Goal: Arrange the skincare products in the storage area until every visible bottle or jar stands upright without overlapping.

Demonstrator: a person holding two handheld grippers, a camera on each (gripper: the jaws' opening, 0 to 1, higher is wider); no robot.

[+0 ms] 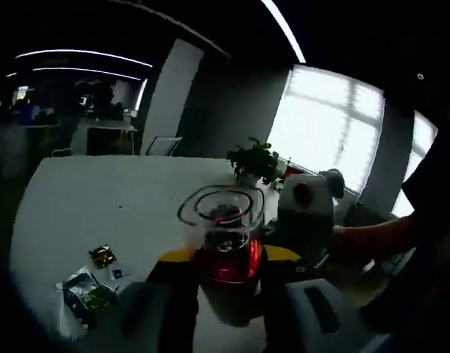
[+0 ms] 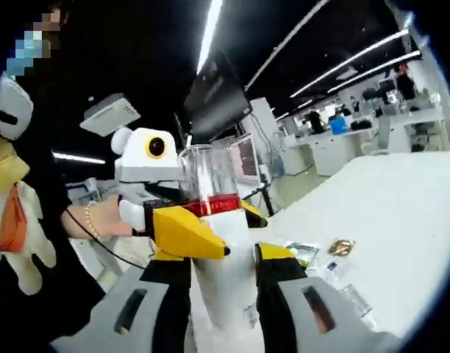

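White tabletop (image 1: pixel 100 198) ahead of and below both devices, left hand-held gripper (image 1: pixel 226 273) clamped on clear jar (image 1: pixel 223 235) with red band, right hand-held gripper (image 2: pixel 241 254) closed around white bottle (image 2: pixel 226 283) beneath that jar, small sachets (image 1: pixel 93 283) lower left of left gripper.
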